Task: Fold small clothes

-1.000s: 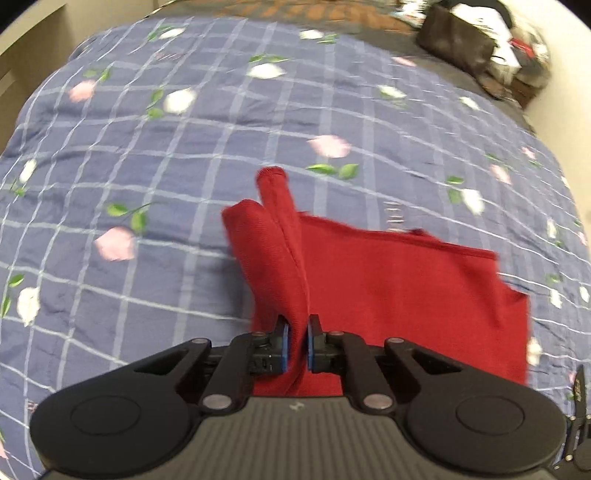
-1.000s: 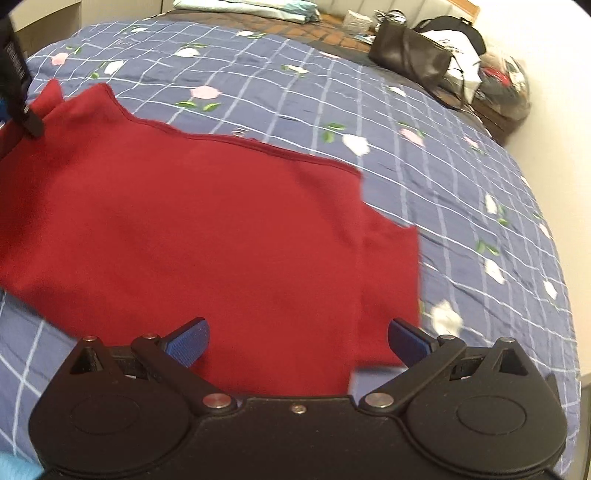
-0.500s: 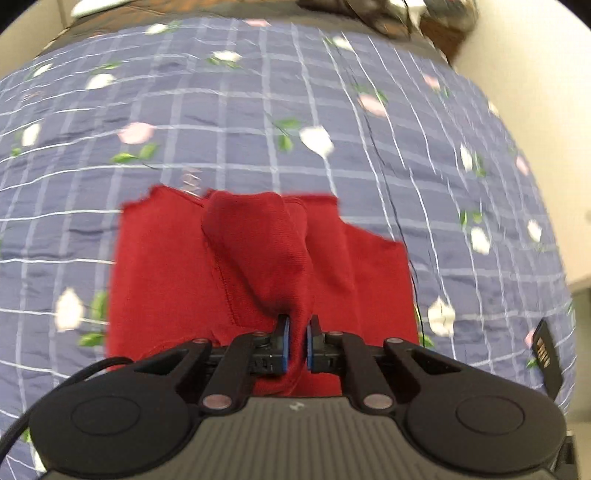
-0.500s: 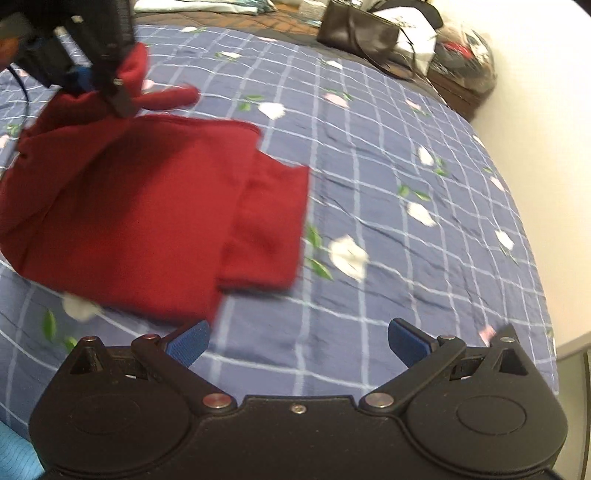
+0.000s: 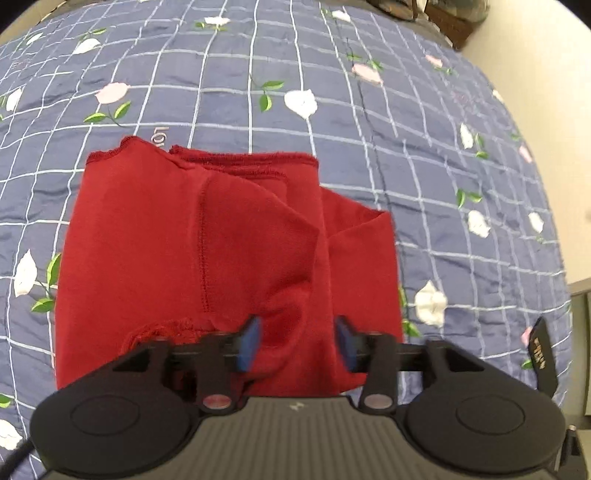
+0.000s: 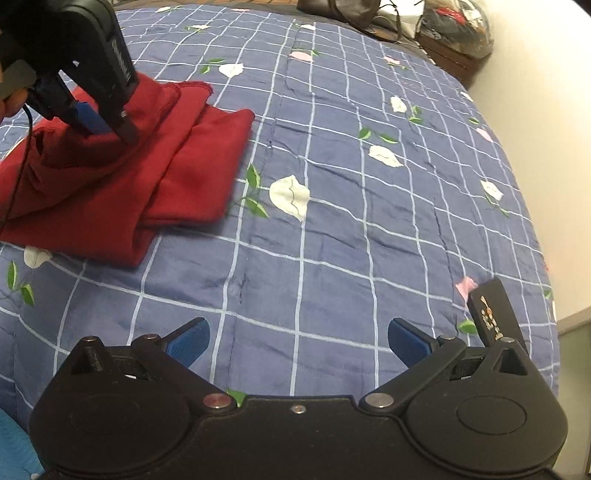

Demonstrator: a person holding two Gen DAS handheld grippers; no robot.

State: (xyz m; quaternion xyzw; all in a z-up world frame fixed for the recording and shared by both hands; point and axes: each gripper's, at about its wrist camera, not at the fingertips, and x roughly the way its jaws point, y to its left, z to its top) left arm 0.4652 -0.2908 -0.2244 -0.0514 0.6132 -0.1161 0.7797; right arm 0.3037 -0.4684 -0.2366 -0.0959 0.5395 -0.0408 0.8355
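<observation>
we have the red garment (image 5: pixel 192 236) lying on the blue flowered bedspread (image 5: pixel 424 155), doubled over itself, one side laid across the body so that the hemmed edges sit together at the far end. a soft ridge of cloth rises up near our left gripper (image 5: pixel 297 341), which reads to us as the part just carried across and let down on top. we judge the fold is being set here so the piece ends up narrower and stacked in layers.

the left gripper points steeply down over that ridge. its jaws are opening, about half apart, and the raised cloth sits between the blue pads (image 5: pixel 249 343) without being pinched, so nothing is gripped. in the right wrist view the same gripper (image 6: pixel 107 122) shows with its tips on or just above the top layer; we cannot tell which.

our right gripper (image 6: pixel 297 341) hangs over bare bedspread, well apart from the garment, which lies off to its left. its jaws are spread wide with nothing between them. a bag (image 6: pixel 336 7) sits at the far edge of the bed.
</observation>
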